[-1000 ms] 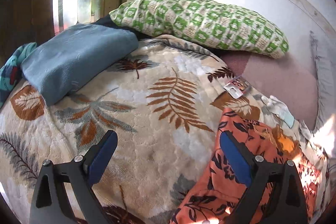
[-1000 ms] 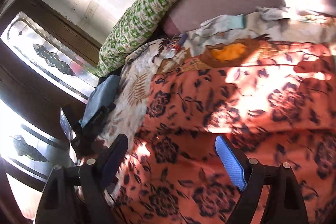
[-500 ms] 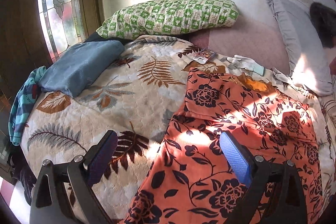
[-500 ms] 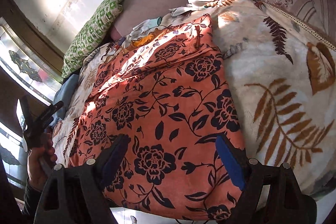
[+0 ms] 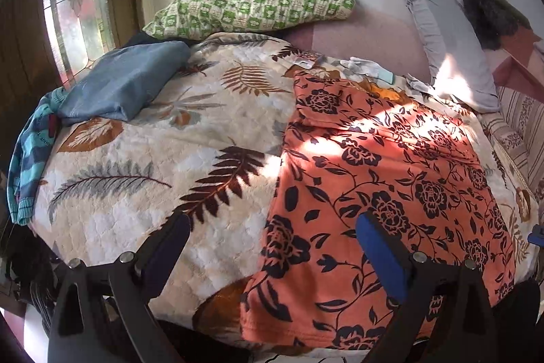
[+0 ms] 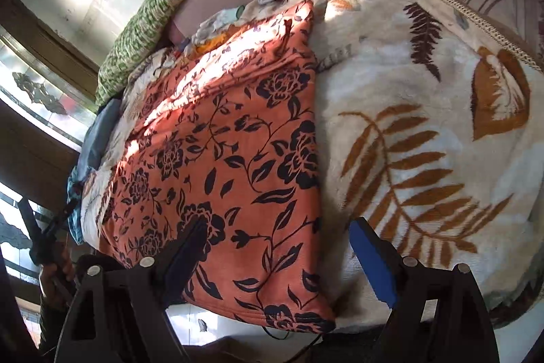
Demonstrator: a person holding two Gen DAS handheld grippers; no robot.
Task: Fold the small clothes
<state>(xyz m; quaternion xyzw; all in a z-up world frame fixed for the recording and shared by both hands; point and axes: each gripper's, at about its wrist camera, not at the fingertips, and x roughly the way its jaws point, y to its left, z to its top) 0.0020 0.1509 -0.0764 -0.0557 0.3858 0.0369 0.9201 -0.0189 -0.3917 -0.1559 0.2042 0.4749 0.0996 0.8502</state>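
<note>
An orange garment with black flowers [image 5: 374, 179] lies spread flat on the leaf-print blanket [image 5: 142, 165], its near hem at the bed's front edge. It also shows in the right wrist view [image 6: 224, 159]. My left gripper [image 5: 272, 247] is open and empty, held above the garment's near left edge. My right gripper [image 6: 275, 247] is open and empty, above the garment's near right corner. The left gripper also shows at the far left of the right wrist view [image 6: 44, 233].
A folded blue cloth [image 5: 125, 80] and a striped teal garment [image 5: 30, 145] lie at the bed's left. A green checked pillow [image 5: 251, 5] and a grey pillow [image 5: 445, 43] lie by the wall. Small pale clothes [image 5: 370, 67] lie beyond the orange garment.
Both grippers have pulled back from the garment toward the bed's near edge, so more of the bed shows. The orange garment now lies flat and spread. Both stay open.
</note>
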